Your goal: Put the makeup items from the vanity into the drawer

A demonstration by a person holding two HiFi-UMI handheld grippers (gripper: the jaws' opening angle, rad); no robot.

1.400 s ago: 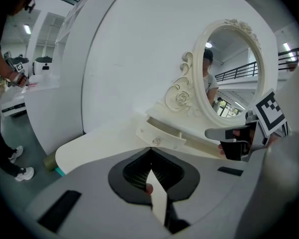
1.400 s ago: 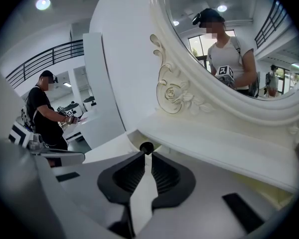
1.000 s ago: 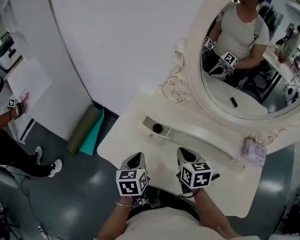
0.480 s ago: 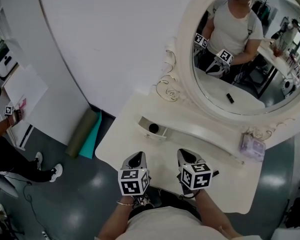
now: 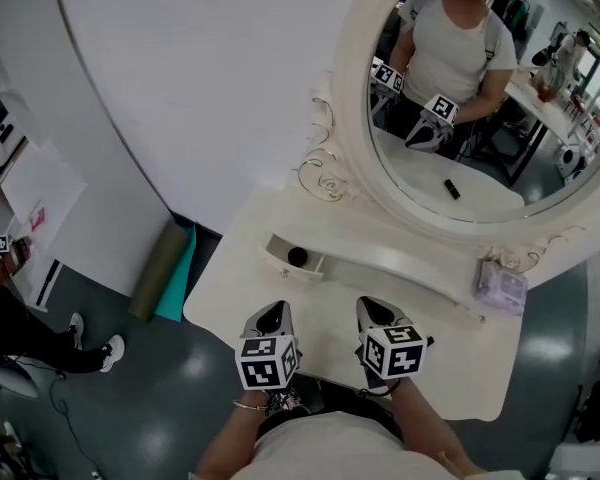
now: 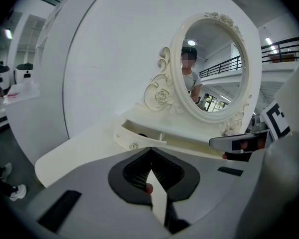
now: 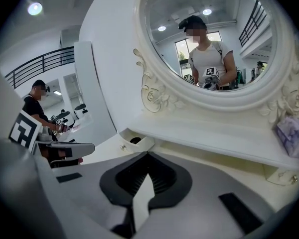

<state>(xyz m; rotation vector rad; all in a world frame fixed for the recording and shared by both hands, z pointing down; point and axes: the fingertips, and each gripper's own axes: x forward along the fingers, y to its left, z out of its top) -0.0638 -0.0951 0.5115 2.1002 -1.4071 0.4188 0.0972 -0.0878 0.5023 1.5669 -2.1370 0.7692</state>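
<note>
White vanity (image 5: 238, 290) under an oval mirror (image 5: 420, 180), both tongs shut and empty.
Head view: a small drawer (image 5: 278, 265) stands pulled out at the shelf's left end, holding a round black makeup item (image 5: 297, 257); a lavender packet (image 5: 499, 289) sits at the right end. The left gripper (image 5: 270, 318) and right gripper (image 5: 375, 311) hover side by side over the near tabletop. Left gripper view: jaws together, nothing between them. Right gripper view: jaws together, and the black item shows in the drawer ahead.

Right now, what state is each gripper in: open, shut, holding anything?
Left gripper: shut, nothing between its jaws.
Right gripper: shut, nothing between its jaws.
</note>
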